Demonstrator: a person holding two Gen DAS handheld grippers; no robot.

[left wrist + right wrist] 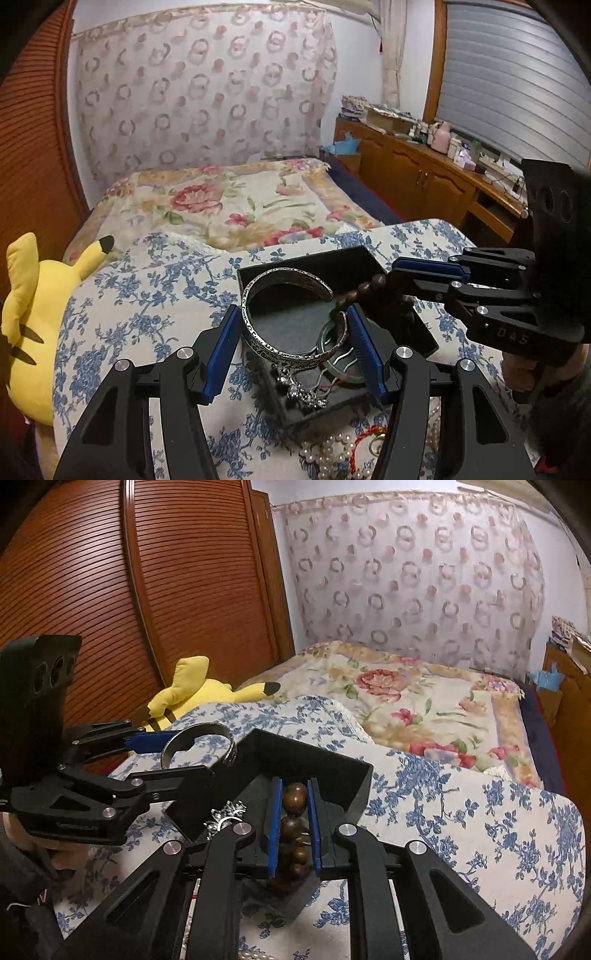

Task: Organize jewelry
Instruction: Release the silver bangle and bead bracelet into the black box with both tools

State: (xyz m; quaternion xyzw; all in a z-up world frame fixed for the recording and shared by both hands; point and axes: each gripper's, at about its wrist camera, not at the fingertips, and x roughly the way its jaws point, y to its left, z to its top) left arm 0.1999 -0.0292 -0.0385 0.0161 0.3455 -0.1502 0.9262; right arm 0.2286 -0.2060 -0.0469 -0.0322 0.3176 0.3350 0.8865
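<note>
A black open jewelry box sits on a blue-floral cloth. My left gripper is shut on an engraved silver cuff bangle, held over the box; it also shows in the right wrist view. My right gripper is shut on a brown wooden bead bracelet, held over the box; the beads show in the left wrist view. Inside the box lie a green jade ring and a silver chain piece.
Pearl strands and a red cord piece lie on the cloth in front of the box. A yellow plush toy sits at the left. A floral bed lies beyond, a wooden cabinet to the right.
</note>
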